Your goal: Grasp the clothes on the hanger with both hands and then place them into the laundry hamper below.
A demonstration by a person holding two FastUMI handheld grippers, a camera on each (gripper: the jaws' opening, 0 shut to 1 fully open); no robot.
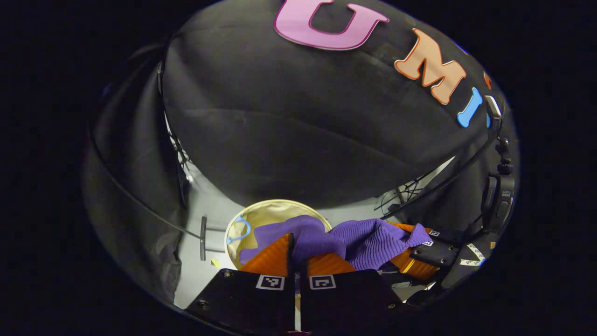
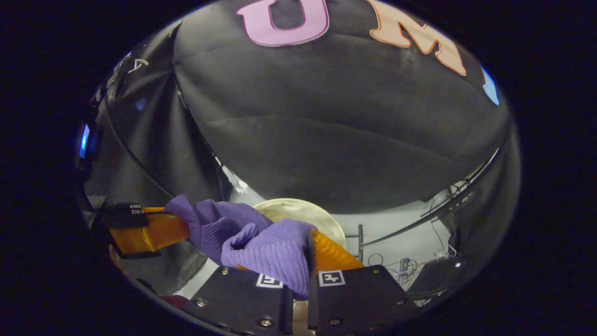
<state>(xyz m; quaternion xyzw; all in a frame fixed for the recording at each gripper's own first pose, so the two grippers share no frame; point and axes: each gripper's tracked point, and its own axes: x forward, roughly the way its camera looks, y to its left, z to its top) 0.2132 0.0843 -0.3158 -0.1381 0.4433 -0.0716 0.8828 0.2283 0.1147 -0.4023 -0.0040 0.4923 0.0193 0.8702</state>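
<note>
A purple knit garment (image 1: 368, 240) hangs stretched between both grippers, above a round beige laundry hamper (image 1: 266, 212). In the left gripper view my left gripper (image 1: 297, 252) is shut on one end of the cloth, which bunches over its fingertips. The right gripper (image 1: 422, 245) shows farther right, gripping the other end. In the right gripper view my right gripper (image 2: 305, 249) is shut on the garment (image 2: 275, 249), which drapes over one finger. Beyond it is the hamper (image 2: 303, 212), and the left gripper (image 2: 170, 226) holds the cloth at the far left.
The hamper stands on a pale floor (image 1: 205, 205) against the black booth wall. A thin metal stand (image 1: 203, 231) is left of the hamper, and seen again as the stand (image 2: 360, 240). Cables (image 1: 403, 191) lie at the back right. A black mounted device (image 1: 499, 196) hangs at right.
</note>
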